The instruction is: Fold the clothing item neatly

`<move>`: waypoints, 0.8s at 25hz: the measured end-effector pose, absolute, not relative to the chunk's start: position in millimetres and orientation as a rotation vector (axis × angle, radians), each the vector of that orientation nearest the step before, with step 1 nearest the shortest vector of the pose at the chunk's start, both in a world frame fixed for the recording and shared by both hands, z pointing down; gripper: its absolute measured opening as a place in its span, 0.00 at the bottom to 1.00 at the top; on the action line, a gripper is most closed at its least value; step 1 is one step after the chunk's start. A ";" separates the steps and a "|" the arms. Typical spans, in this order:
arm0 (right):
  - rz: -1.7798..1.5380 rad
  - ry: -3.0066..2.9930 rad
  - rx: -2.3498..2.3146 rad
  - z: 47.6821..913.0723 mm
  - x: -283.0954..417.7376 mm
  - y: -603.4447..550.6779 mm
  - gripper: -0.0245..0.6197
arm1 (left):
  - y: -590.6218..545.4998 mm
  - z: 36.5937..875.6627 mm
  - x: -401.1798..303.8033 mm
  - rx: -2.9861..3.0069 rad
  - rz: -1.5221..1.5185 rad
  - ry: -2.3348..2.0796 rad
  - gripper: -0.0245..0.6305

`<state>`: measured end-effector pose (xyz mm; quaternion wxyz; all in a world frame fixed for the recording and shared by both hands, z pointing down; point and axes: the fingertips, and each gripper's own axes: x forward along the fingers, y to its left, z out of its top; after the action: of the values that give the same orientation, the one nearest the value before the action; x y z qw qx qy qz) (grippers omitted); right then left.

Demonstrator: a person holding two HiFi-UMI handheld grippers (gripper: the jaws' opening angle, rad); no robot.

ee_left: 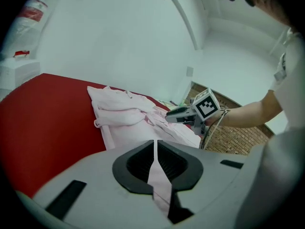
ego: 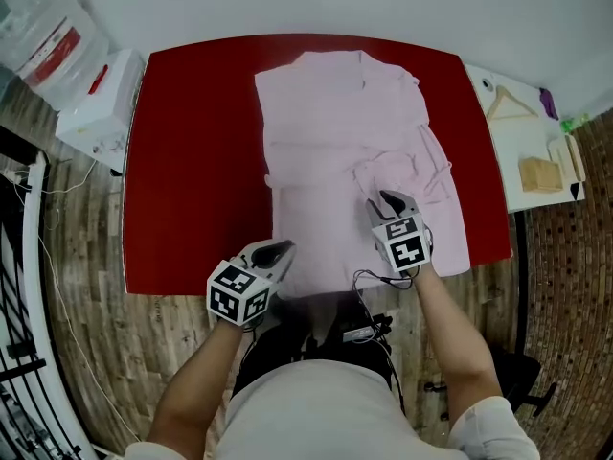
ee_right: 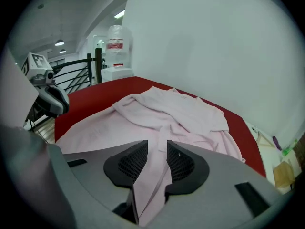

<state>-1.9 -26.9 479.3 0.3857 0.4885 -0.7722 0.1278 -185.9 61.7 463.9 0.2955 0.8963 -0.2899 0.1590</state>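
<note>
Filling most of the head view, the red surface (ego: 192, 161) carries a single pink clothing item (ego: 335, 132). The clothing item lies right of the middle and runs from the far edge to the near edge. Its collar end sits by the far edge, and that half is rumpled, with a sleeve folded in across the right side. The half toward the near edge lies flatter.

The left gripper (ego: 278, 250) sits at the near edge, at the near left corner of the clothing item. Its jaws are closed onto a thin fold of the pink cloth, which shows as a narrow strip pinched between them in the left gripper view.

The right gripper (ego: 385, 199) is over the near right part of the clothing item, a little in from the near edge, and points toward the far edge. Its jaws stand apart. Pink cloth lies in the gap between them, but the pads do not press on it.

Off the surface, a white box (ego: 96, 108) stands just beyond the far left corner with a water bottle (ego: 43, 32) behind it. A wooden hanger (ego: 508, 103) lies beyond the far right corner.
</note>
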 end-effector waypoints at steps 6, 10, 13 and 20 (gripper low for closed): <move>0.386 -1.979 1.292 479.1 27.2 -9.6 0.21 | 75.4 459.7 -191.7 2.289 0.285 -0.739 0.04; 0.446 -2.003 1.299 482.3 40.6 2.8 0.21 | 89.9 461.3 -193.1 2.225 0.265 -0.779 0.04; 0.429 -2.023 1.316 478.1 50.2 9.4 0.10 | 101.8 465.2 -194.5 2.223 0.295 -0.860 0.04; 0.432 -2.075 1.317 473.2 86.8 40.4 0.08 | 136.8 477.8 -192.1 2.120 0.215 -1.069 0.04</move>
<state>86.8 40.4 473.2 0.3177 0.5005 -0.7885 0.1641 -192.1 136.8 477.8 0.3700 0.8262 -0.4165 0.0839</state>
